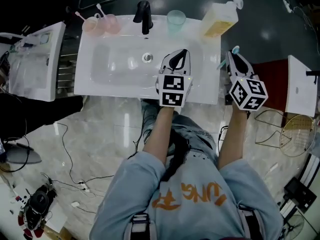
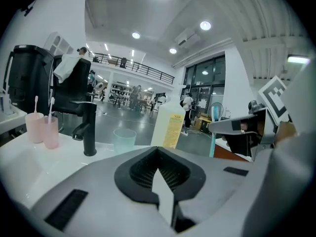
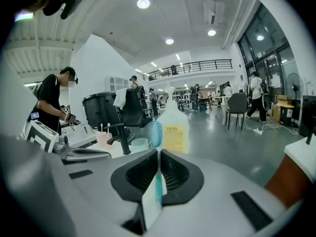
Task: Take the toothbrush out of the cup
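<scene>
Right gripper: clamped on blue toothbrush, handle pinched between the jaws, bristle head sticking up past the tips. Left gripper: jaws together, nothing between them, hovering over the right part of the sink basin.

Teal cup on the sink's back rim, just right of the black faucet; looks empty. Toothbrush well apart from it, out past the sink's right edge. Reads as extraction done, or in its last stretch.

Next, probably: carry the brush clear and set it down, or simply hold. Calls for:
- a steady squeeze on a thin, slick handle
- keeping the head up, with no rolling between the pads
- lowering flat before release, if putting it down

Risk: handle pivoting in the jaws if gripped off-centre.

Around:
- two pink cups at back left, each with a pale brush; well apart from both grippers, not in play by the look of it
- yellow soap bottle with pump at back right corner, nearest obstacle to the right gripper; worth a wide berth on any swing back to the counter
- faucet spout over the basin, clear of both grippers
</scene>
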Available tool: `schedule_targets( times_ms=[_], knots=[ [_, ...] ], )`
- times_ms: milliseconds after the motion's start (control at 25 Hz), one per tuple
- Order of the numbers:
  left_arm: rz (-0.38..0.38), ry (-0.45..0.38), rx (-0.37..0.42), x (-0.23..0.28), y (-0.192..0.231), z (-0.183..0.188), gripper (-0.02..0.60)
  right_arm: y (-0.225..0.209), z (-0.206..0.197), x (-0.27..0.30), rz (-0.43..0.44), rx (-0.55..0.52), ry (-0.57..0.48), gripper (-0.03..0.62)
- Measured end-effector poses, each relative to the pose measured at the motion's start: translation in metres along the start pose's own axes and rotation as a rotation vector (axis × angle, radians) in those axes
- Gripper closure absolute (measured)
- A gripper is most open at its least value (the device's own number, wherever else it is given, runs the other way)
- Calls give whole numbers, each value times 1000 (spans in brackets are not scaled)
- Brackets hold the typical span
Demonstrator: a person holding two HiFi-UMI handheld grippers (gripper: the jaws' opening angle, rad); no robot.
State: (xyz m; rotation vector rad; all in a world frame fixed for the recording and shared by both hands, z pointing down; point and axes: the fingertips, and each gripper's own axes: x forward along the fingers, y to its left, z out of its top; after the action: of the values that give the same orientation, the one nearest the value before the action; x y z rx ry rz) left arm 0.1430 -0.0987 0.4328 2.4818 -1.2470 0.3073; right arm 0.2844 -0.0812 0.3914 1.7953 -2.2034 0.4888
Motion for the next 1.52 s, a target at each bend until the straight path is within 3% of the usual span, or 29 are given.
schedule_targets(
  times_ms=[480,960,1520],
  knots=[
    [-24,66,-9,14,-17,-31,574,-6,-77,7,49,96,188,554],
    [-39,138,13,37,-16,-51,574,-19,-115,31,60,233,243,553],
    [-40,212,17,62,-1,-66,574,-38,-152,58,6,334,340,553]
  ],
)
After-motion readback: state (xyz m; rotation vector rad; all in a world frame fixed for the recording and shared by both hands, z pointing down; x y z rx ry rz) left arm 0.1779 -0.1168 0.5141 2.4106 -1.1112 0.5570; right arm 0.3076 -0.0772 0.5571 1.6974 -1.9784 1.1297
